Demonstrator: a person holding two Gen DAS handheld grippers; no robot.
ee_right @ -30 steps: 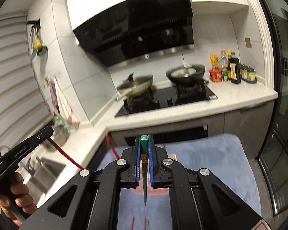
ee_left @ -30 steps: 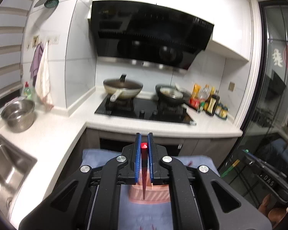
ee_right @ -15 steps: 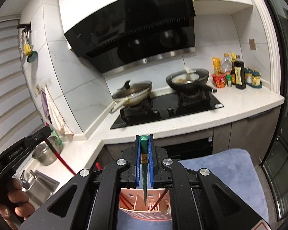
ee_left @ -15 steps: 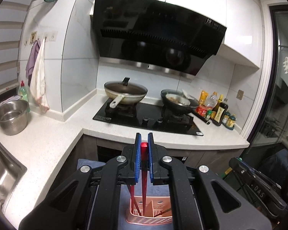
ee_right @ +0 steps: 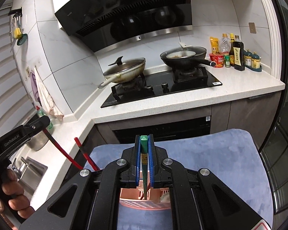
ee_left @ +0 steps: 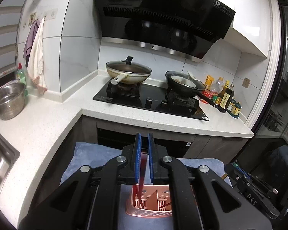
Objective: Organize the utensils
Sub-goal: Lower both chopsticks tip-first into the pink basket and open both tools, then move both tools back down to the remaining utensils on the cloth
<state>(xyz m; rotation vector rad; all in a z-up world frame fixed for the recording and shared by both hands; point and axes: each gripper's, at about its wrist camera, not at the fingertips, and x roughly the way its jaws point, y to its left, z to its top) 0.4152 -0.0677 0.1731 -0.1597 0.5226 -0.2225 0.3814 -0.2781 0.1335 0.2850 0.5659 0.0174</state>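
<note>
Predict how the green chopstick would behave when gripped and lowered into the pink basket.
The green chopstick looks straight and thin between the right gripper pads, so it is probably stiff and light. Its smooth, tapering shaft might slip downward.

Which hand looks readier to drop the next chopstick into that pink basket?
Right. The right gripper is clamped on the green chopstick, held upright with its lower end already reaching into the pink basket directly below.
</note>
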